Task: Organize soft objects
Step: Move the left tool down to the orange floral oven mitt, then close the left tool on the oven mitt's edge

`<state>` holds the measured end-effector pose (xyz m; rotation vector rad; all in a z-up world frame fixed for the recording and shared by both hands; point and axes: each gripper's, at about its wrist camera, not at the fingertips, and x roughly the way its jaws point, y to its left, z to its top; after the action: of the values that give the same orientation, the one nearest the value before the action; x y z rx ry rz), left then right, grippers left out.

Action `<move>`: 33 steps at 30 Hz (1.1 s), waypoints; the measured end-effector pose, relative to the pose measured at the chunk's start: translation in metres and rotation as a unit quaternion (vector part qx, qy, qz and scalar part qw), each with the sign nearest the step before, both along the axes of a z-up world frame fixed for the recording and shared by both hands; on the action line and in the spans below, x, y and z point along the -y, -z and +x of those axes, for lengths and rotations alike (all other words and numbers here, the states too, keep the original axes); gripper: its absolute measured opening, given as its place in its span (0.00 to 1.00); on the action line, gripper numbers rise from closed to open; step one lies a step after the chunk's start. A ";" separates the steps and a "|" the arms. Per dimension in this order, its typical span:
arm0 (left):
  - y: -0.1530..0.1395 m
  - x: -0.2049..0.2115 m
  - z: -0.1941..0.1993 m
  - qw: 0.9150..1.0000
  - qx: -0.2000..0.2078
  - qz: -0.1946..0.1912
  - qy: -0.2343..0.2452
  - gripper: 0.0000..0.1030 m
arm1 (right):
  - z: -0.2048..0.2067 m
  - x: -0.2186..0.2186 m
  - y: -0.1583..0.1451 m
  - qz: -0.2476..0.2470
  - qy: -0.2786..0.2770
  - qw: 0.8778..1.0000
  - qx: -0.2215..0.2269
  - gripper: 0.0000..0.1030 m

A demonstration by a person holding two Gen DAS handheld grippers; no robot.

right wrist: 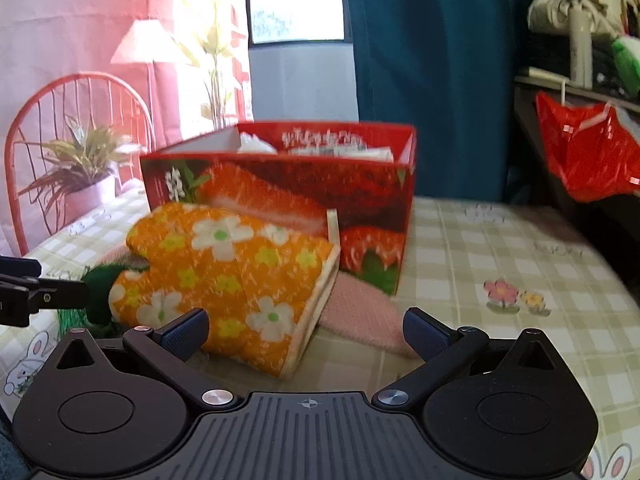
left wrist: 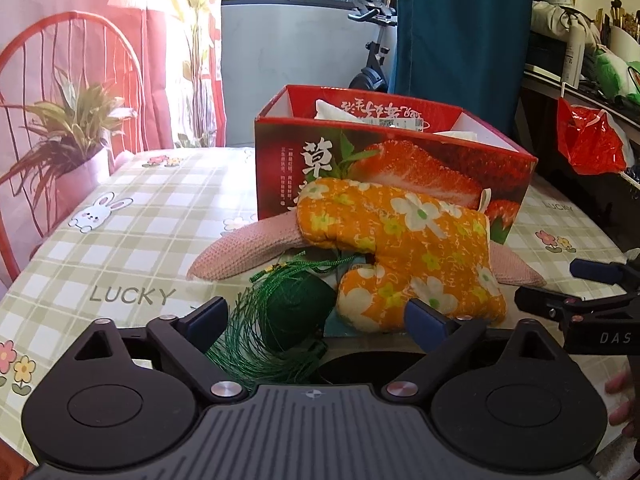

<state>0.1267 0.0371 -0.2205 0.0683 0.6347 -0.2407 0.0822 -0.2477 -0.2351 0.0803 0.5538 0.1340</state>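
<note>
Orange floral mitt point(right wrist: 236, 280) before red box point(right wrist: 304, 184)

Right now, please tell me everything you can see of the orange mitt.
The mitt is a padded, quilted-looking oven mitt of orange cloth with white and yellow flowers, pale trim at its open cuff and a small loop there. It lies tilted on the table, its top leaning against the red box. It rests on a pink knitted piece, thumb beside a green tassel ball. No tongs touch it.
</note>
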 end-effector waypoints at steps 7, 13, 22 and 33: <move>-0.005 0.002 0.015 1.000 -0.007 -0.009 0.015 0.77 | 0.009 0.001 0.006 0.007 0.007 0.999 -0.034 1.00; -0.014 0.005 0.055 1.000 -0.010 -0.008 0.017 0.77 | 0.026 -0.001 0.007 0.012 0.004 0.999 -0.044 0.87; -0.013 0.013 0.104 0.999 -0.018 -0.023 0.035 0.78 | 0.054 -0.012 0.014 0.005 -0.013 0.998 -0.061 0.77; 0.001 0.021 0.109 0.998 -0.021 -0.016 0.054 0.22 | 0.065 -0.008 0.024 0.023 -0.017 0.996 -0.081 0.68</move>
<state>0.2353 0.0157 -0.2210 0.0677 0.6702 -0.3578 0.1476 -0.2400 -0.2588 0.1268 0.7136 0.1739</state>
